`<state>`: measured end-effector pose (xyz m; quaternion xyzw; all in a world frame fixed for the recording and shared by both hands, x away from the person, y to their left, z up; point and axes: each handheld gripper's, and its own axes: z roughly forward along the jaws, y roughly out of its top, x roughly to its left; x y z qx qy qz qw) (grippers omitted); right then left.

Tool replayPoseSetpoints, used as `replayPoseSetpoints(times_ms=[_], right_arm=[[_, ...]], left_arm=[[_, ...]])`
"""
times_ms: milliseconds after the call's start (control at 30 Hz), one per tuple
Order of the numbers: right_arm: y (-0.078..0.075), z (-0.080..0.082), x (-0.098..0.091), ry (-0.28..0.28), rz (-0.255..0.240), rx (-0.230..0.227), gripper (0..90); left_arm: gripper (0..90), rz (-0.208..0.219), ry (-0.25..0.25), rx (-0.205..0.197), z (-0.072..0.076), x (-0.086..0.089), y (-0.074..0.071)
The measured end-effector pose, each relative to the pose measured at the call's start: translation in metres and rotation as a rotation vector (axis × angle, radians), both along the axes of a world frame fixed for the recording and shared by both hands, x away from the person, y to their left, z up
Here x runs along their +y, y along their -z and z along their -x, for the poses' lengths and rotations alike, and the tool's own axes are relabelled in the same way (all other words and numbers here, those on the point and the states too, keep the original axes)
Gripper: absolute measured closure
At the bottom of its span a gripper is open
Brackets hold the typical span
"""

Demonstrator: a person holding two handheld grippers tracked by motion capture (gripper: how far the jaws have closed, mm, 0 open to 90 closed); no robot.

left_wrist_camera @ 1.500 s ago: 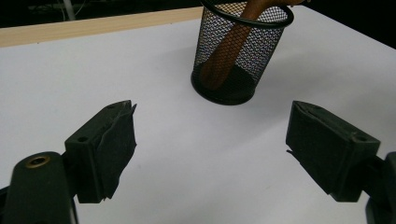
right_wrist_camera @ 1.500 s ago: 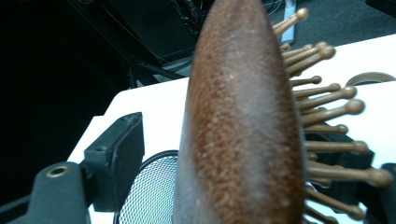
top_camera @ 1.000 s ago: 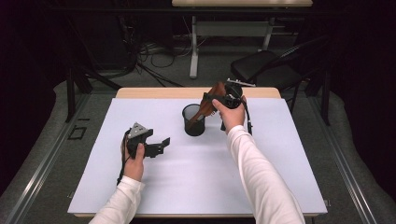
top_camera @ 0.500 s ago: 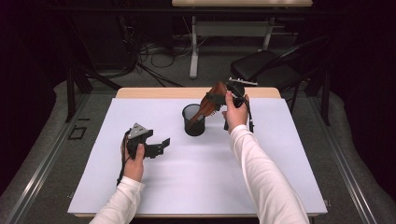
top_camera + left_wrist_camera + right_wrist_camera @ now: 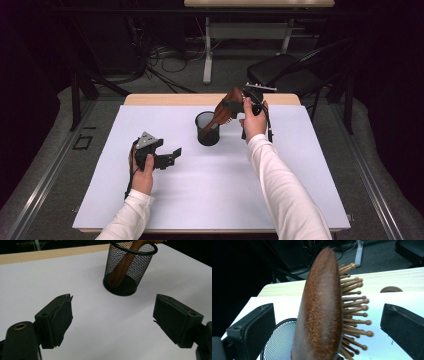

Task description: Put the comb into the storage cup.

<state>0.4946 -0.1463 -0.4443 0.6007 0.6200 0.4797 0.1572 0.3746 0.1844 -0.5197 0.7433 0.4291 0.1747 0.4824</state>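
A wooden hairbrush (image 5: 222, 111) stands tilted in a black mesh cup (image 5: 207, 129) at the middle back of the white mat, handle down inside the cup (image 5: 130, 267). The handle (image 5: 123, 263) shows through the mesh. My right gripper (image 5: 231, 102) is at the brush head, and its jaws stand open on either side. In the right gripper view the brush head (image 5: 319, 310) sits between the jaws (image 5: 327, 320) with a gap on each side, bristles to the right. My left gripper (image 5: 174, 156) hovers open over the mat left of the cup, empty (image 5: 112, 312).
The white mat (image 5: 300, 175) covers most of a wooden table, whose bare strip runs along the far edge (image 5: 165, 99). A dark chair (image 5: 285, 75) and a table leg with cables stand on the floor behind.
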Motion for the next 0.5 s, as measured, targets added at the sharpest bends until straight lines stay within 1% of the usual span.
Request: replayPoseSetpoints(times_ms=[167, 333, 500], right_arm=[[-0.003, 0.001, -0.006, 0.004, -0.006, -0.012, 0.0], [-0.005, 0.002, -0.011, 0.009, 0.001, -0.020, 0.0], [-0.007, 0.004, -0.012, 0.006, -0.004, -0.027, 0.0]], left_arm=[[16.1, -0.002, 0.000, -0.004, -0.001, -0.001, 0.001], [16.1, 0.000, 0.002, -0.004, 0.000, -0.001, 0.000], [16.1, 0.003, 0.003, -0.006, 0.001, -0.001, -0.001]])
